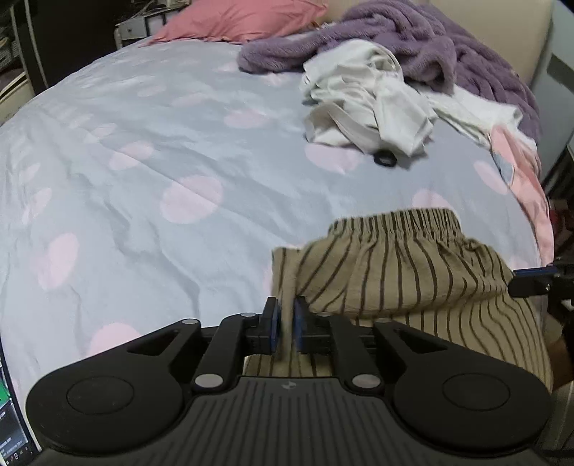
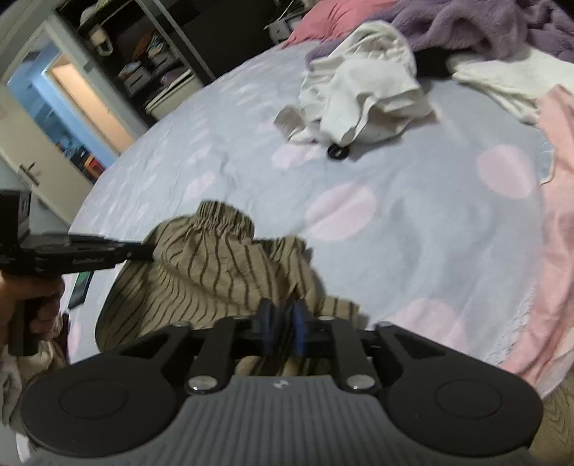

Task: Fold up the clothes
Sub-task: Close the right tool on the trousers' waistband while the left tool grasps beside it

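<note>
Tan trousers with dark stripes [image 1: 394, 272] and an elastic waistband hang bunched between my two grippers above the near edge of the bed. My left gripper [image 1: 286, 322] is shut on a fold of the striped cloth. My right gripper [image 2: 283, 329] is shut on another fold of the same trousers [image 2: 215, 265]. The left gripper also shows in the right wrist view [image 2: 143, 252], pinching the trousers' left side. The right gripper shows at the right edge of the left wrist view [image 1: 516, 283].
The bed has a grey sheet with pink dots [image 1: 143, 161]. A crumpled white garment [image 1: 366, 104], a small black ring [image 1: 384, 158], a purple fleece blanket [image 1: 412, 39], a pink pillow [image 1: 236, 18] and pink cloth [image 2: 559, 233] lie on it. Shelves and a door [image 2: 71, 107] stand at the left.
</note>
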The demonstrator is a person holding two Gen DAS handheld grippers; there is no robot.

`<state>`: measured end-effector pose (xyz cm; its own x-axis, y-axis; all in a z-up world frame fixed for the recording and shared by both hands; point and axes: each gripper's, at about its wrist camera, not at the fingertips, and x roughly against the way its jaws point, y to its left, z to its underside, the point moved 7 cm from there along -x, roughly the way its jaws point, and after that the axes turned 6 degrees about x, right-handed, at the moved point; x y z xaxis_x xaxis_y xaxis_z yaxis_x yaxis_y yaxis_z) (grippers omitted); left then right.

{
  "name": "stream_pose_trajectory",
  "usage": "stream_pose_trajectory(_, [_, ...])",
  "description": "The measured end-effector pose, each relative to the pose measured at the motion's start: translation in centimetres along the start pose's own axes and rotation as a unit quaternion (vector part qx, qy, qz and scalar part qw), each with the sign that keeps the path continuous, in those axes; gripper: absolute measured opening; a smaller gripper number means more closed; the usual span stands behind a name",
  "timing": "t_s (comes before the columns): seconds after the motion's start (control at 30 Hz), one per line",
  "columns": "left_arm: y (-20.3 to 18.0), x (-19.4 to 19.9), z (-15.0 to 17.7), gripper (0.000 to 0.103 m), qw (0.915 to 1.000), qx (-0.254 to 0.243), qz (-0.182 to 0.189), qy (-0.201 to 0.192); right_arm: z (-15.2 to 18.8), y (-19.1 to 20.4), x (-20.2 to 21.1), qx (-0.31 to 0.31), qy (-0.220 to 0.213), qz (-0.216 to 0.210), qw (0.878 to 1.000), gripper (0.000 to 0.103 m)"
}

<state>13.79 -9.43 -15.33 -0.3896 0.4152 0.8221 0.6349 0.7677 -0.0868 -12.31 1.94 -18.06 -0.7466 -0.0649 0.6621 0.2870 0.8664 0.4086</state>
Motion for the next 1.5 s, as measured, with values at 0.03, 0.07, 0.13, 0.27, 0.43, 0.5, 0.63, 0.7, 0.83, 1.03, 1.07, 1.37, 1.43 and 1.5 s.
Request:
stream_pose_trajectory(0.03, [0.0,0.0,0.1,0.026,1.0,-0.001,-0.005,0.0,0.0,-0.2,0.3,-0.01,-0.002,-0.003,1.0,0.046])
stream_pose_trajectory(0.07, [0.2,0.5,0.0,0.031,1.0,-0.003,-0.002,-0.007,-0.1,-0.3,0.6,-0.021,-0.004,-0.005,1.0,0.051])
stream_pose_trajectory(0.13, [0.9,1.2,-0.1,0.055,0.9999,0.008,0.003,-0.014,0.2,-0.7,1.1,-0.047,0.002,-0.016,0.999,0.062])
stream_pose_trajectory(0.27, [2.7,1.8,0.8,0.056,0.997,0.063,0.045,0.003,1.4,-1.9,1.6,-0.121,0.037,-0.044,0.991,0.068])
stream_pose_trajectory(0.43, [4.7,1.4,2.9,0.069,0.9806,0.152,0.108,0.061,3.0,-2.8,1.5,-0.193,0.077,-0.07,0.976,0.073])
stream_pose_trajectory(0.5, [5.2,0.7,3.9,0.069,0.9723,0.176,0.116,0.101,3.6,-2.8,1.2,-0.212,0.09,-0.078,0.97,0.074])
stream_pose_trajectory(0.63, [5.6,-0.2,4.8,0.069,0.9686,0.182,0.104,0.134,4.3,-2.4,0.6,-0.219,0.103,-0.087,0.967,0.077])
stream_pose_trajectory(0.7, [5.6,-0.3,4.9,0.069,0.9677,0.181,0.109,0.137,4.5,-2.1,0.3,-0.219,0.106,-0.092,0.966,0.078])
stream_pose_trajectory(0.83, [5.6,-0.7,4.5,0.069,0.9663,0.184,0.124,0.131,4.9,-2.0,-0.3,-0.22,0.11,-0.098,0.964,0.078])
stream_pose_trajectory(1.03, [5.8,-1.6,4.0,0.069,0.964,0.185,0.136,0.135,5.1,-2.5,-1.0,-0.241,0.104,-0.114,0.958,0.079])
stream_pose_trajectory(1.07, [5.8,-1.7,4.0,0.069,0.963,0.186,0.141,0.135,5.1,-2.6,-1.2,-0.245,0.102,-0.118,0.957,0.079])
stream_pose_trajectory(1.37, [6.3,-2.7,3.6,0.071,0.9489,0.22,0.181,0.136,4.9,-3.1,-2.1,-0.272,0.092,-0.14,0.948,0.082])
stream_pose_trajectory(1.43, [6.1,-2.9,3.5,0.073,0.9424,0.232,0.199,0.135,4.9,-3.0,-2.4,-0.271,0.09,-0.145,0.947,0.083])
stream_pose_trajectory(1.5, [5.7,-3.3,3.5,0.074,0.934,0.244,0.22,0.141,4.9,-2.9,-2.7,-0.272,0.087,-0.154,0.946,0.084])
